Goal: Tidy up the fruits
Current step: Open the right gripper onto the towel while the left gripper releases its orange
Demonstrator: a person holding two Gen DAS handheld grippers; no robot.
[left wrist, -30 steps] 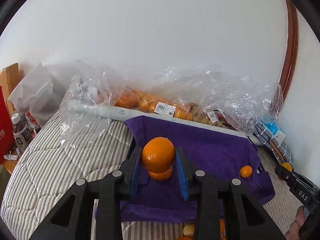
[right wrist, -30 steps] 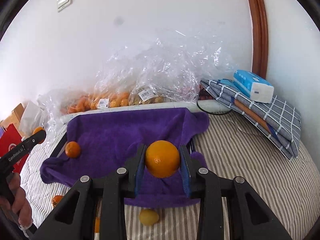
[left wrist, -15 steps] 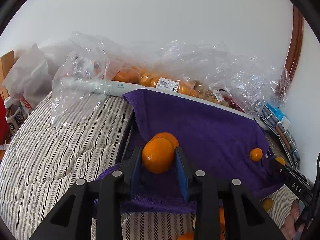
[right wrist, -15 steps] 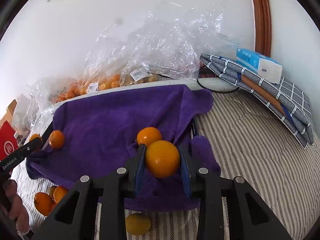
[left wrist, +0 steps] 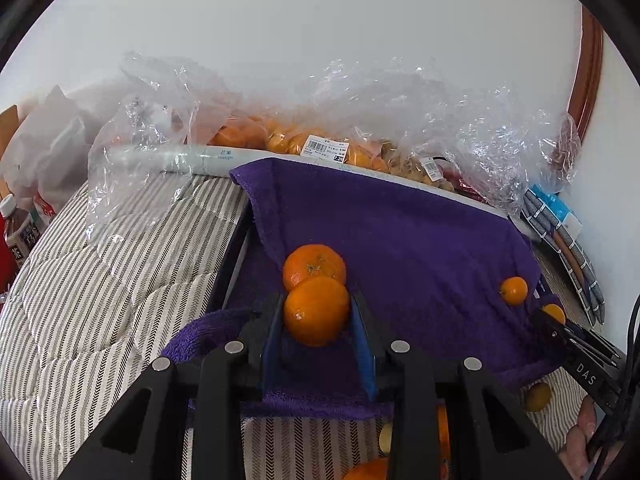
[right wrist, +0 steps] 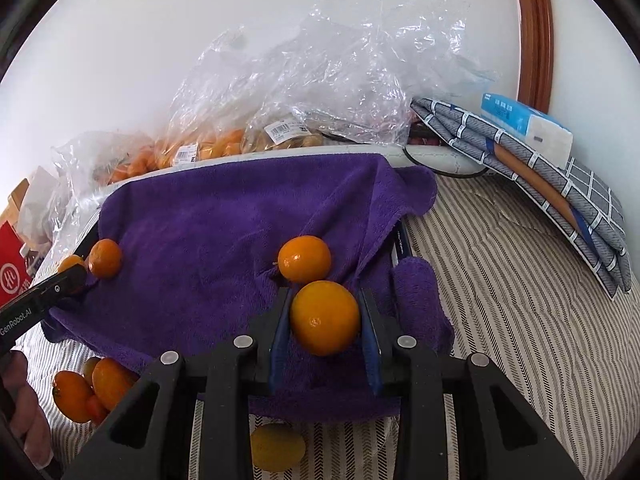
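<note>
Both grippers had dropped toward the purple towel (left wrist: 400, 240) since the earlier frames, each carrying its fruit down beside one already lying there. In the left wrist view the left gripper (left wrist: 317, 312) was clamped on a mandarin (left wrist: 317, 311), pads pressing its two sides, with a second mandarin (left wrist: 314, 266) resting on the cloth just beyond it near the towel's left edge. In the right wrist view the right gripper (right wrist: 325, 320) squeezed a smooth orange (right wrist: 325, 323) in the same way, close to another orange (right wrist: 305, 258) by the towel's right edge. Loose fruit (right wrist: 92, 388) still lay on the striped quilt (right wrist: 520, 300) off the towel's near edge, and more sat in plastic bags (right wrist: 320, 92) along the far edge. The step looked like setting both down — so it would pay to lower each until it rests on the cloth before easing the jaws apart, slowly, since round fruit rolls. Releasing just beside the neighbour, not on top of it, should keep the pair settled.
</note>
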